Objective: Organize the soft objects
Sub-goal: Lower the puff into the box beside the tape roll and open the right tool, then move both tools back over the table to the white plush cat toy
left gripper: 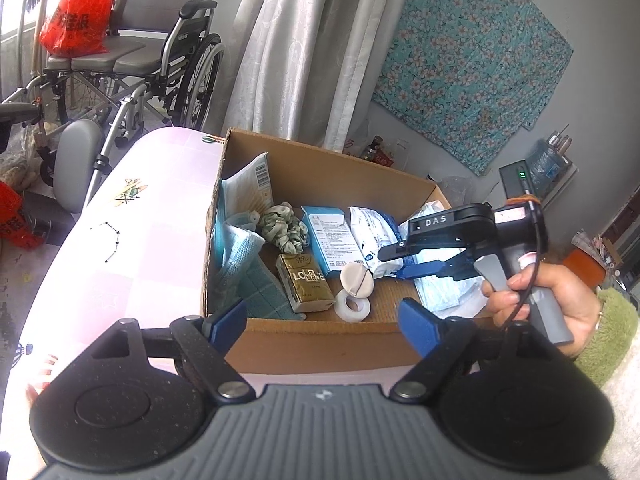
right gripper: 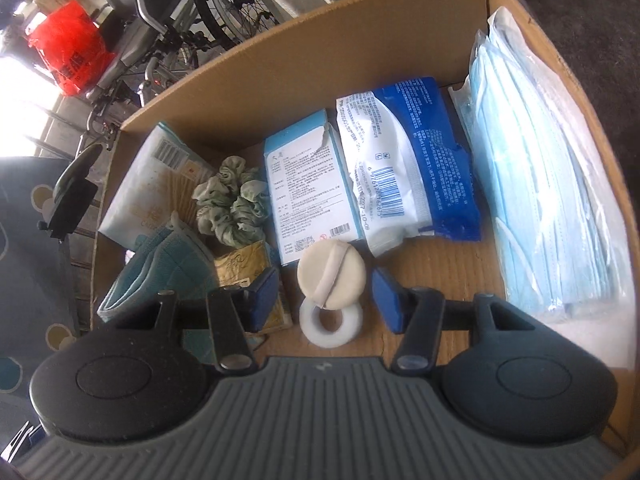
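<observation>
An open cardboard box [left gripper: 320, 342] [right gripper: 320, 60] holds soft goods. A round cream powder puff [right gripper: 332, 276] [left gripper: 357, 278] rests against a white tape roll [right gripper: 330, 326] [left gripper: 351, 304] on the box floor. My right gripper [right gripper: 326, 298] [left gripper: 394, 266] stands open over them; its blue pads flank the puff without touching it. Around them lie a green scrunchie [right gripper: 234, 208] [left gripper: 282, 226], a gold tissue pack [left gripper: 306, 282], a light blue carton [right gripper: 310, 188], a blue and white wipes pack [right gripper: 408, 172] and a stack of blue face masks [right gripper: 548, 184]. My left gripper [left gripper: 322, 320] is open and empty at the box's near wall.
The box sits on a pink patterned table [left gripper: 132, 248]. A folded teal cloth [right gripper: 168, 276] and a white packet [right gripper: 156, 188] fill the box's left side. A wheelchair [left gripper: 132, 60] with a red bag [left gripper: 80, 8] stands behind the table. A hand [left gripper: 560, 296] holds the right gripper's handle.
</observation>
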Demonstrator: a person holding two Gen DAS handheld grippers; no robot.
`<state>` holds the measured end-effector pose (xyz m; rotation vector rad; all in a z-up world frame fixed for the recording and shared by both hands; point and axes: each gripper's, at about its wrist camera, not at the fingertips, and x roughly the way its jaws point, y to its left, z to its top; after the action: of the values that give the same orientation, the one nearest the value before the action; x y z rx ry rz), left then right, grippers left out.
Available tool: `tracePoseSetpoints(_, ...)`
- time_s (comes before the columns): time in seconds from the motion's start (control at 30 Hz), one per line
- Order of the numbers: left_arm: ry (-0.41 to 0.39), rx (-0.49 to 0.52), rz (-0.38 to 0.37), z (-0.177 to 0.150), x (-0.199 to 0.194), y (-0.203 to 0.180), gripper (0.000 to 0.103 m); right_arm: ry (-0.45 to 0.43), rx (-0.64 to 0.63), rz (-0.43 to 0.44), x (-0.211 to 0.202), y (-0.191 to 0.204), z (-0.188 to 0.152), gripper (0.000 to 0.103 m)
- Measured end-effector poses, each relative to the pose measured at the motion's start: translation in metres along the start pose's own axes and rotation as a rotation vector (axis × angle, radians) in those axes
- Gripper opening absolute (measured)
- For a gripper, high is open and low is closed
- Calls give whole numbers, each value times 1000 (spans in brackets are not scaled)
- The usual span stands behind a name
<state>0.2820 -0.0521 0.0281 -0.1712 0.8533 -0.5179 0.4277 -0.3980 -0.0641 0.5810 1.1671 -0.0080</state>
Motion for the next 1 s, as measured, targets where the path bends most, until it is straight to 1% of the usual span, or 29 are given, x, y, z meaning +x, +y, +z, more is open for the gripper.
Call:
tracePoseSetpoints(0.07,-11,8,12,-3,-15,-5,91,-38,-26,37,-28,7,-14,54)
tracePoseSetpoints(0.1,-17,13,18,-5,-23,-8,93,-61,-46,62,-48,11,-25,54)
tracePoseSetpoints(0.2,-31,20,30,-15,-50,-15,98,-122,-88,115,-96,20,-59,64)
tracePoseSetpoints(0.27,-42,22,39,-26,-70,-18,100,-163,-105,156,-129,23,-87,78)
tracePoseSetpoints(0.3,-46,24,45,-31,-79,-19,102,-186,-111,171,-142,24,-101,81)
tracePoseSetpoints(0.33,-51,28,51,-38,-89,-19,103,-211,-130,185,-157,27,-117,87)
tracePoseSetpoints(0.37,-57,30,59,-44,-98,-18,103,-227,-141,190,-167,29,-129,93)
tracePoseSetpoints(0.4,-62,30,69,-51,-107,-17,103,-253,-150,193,-180,31,-145,95)
tracePoseSetpoints(0.43,-63,24,85,-59,-116,-15,103,-266,-161,196,-189,33,-159,101)
tracePoseSetpoints(0.53,-71,-14,116,-82,-140,-1,103,-291,-179,211,-205,40,-197,102)
tracePoseSetpoints(0.67,-75,-74,176,-107,-161,22,103,-296,-165,235,-206,55,-236,102)
tracePoseSetpoints(0.73,-75,-83,215,-117,-166,31,103,-270,-173,271,-198,70,-253,102)
tracePoseSetpoints(0.8,-64,-75,266,-125,-168,42,103,-237,-191,304,-189,88,-263,102)
tracePoseSetpoints(0.87,-48,-70,310,-130,-168,51,103,-193,-230,339,-177,115,-270,102)
tracePoseSetpoints(0.93,-40,-84,335,-133,-166,61,103,-135,-263,354,-159,144,-270,102)
tracePoseSetpoints(1.0,-36,-106,344,-134,-163,72,103,-73,-291,370,-138,171,-272,102)
